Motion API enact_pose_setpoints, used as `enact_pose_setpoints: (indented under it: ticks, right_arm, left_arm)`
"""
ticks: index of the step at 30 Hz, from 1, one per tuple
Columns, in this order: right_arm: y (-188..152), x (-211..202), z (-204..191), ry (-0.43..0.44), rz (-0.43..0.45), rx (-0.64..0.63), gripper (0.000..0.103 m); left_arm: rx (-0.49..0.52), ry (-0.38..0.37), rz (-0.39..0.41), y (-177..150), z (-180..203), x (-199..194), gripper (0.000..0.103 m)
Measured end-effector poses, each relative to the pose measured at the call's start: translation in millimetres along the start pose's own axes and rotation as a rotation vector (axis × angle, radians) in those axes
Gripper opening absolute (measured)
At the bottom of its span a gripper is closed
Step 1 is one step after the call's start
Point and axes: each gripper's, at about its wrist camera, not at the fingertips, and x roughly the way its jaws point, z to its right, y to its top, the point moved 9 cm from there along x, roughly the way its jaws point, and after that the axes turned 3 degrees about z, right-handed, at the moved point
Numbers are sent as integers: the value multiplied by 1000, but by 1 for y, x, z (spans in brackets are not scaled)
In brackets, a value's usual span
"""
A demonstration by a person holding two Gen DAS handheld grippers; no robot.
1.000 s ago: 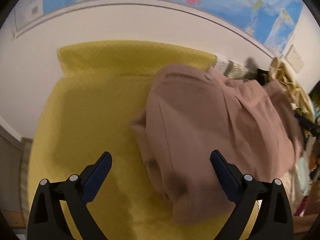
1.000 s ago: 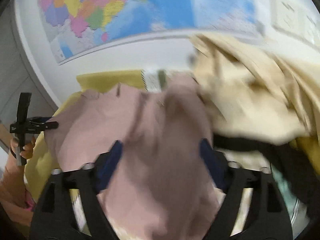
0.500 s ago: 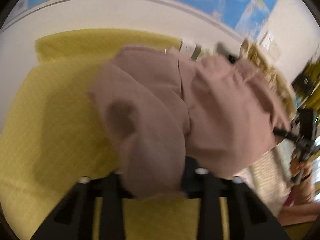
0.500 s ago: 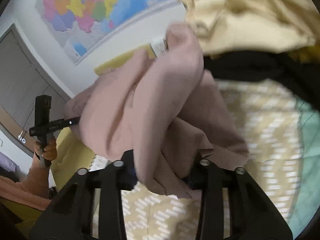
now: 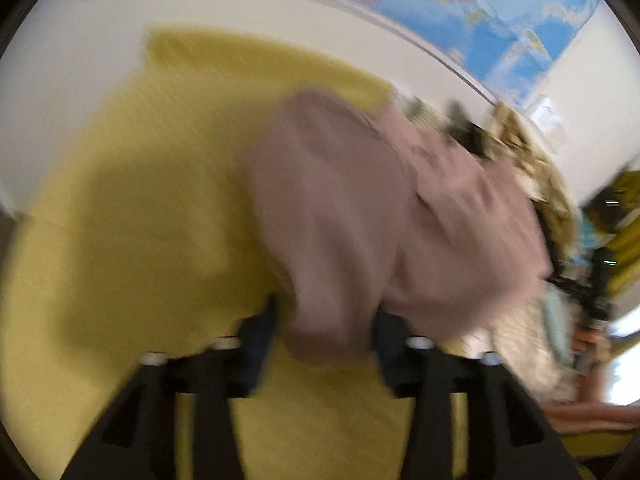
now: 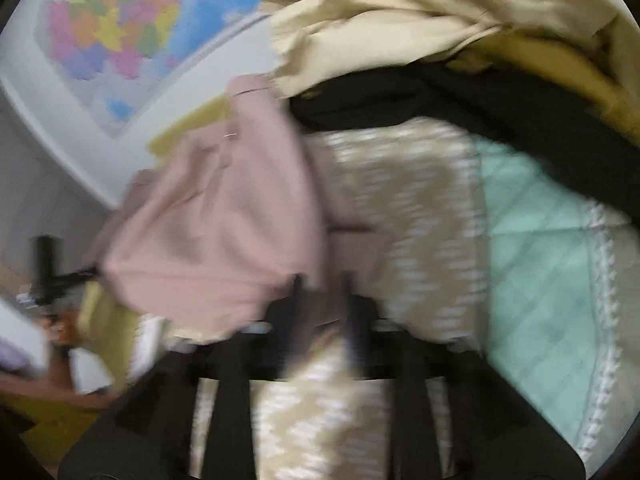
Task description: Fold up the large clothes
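Left gripper (image 5: 326, 336) is opening with a fold of the pink garment (image 5: 372, 216) between its jaws; garment drapes over the yellow cover (image 5: 132, 220), lifted to spread; right gripper (image 6: 320, 300) is opening around its other edge

Soft indoor light, heavy motion blur, fisheye-warped edges.

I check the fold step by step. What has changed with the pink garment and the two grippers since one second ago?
Both grippers, wide open a second ago, closed on the pink garment. The left gripper and the right gripper each have a bunch of it between the fingers, and their jaws are opening again. The garment is now more bunched. The yellow cover and the beige clothes stayed.
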Motion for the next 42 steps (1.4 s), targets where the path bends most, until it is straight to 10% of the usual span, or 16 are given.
enact_pose_setpoints:
  ticks: [6, 14, 16, 21, 25, 30, 35, 42]
  right_arm:
    - [45, -26, -47, -27, 154, -182, 69]
    - [69, 73, -122, -54, 17, -453, 68]
    - [68, 100, -120, -123, -35, -491, 61]
    - [72, 128, -112, -98, -95, -444, 5]
    - [111, 83, -111, -84, 109, -353, 3]
    - [121, 102, -101, -113, 69, -294, 4]
    - [107, 134, -84, -116, -28, -254, 22]
    - [92, 74, -88, -42, 55, -277, 63]
  left_arm:
    - [220, 105, 160, 47, 35, -30, 85]
    - [332, 188, -62, 72, 54, 77, 83]
    - [310, 186, -100, 71, 51, 90, 77]
    - [299, 220, -92, 81, 48, 104, 51]
    - [271, 216, -1, 98, 50, 87, 15]
    - [252, 224, 68, 123, 57, 79, 18]
    - [243, 293, 0, 119, 38, 110, 31]
    - [207, 274, 51, 116, 31, 93, 61]
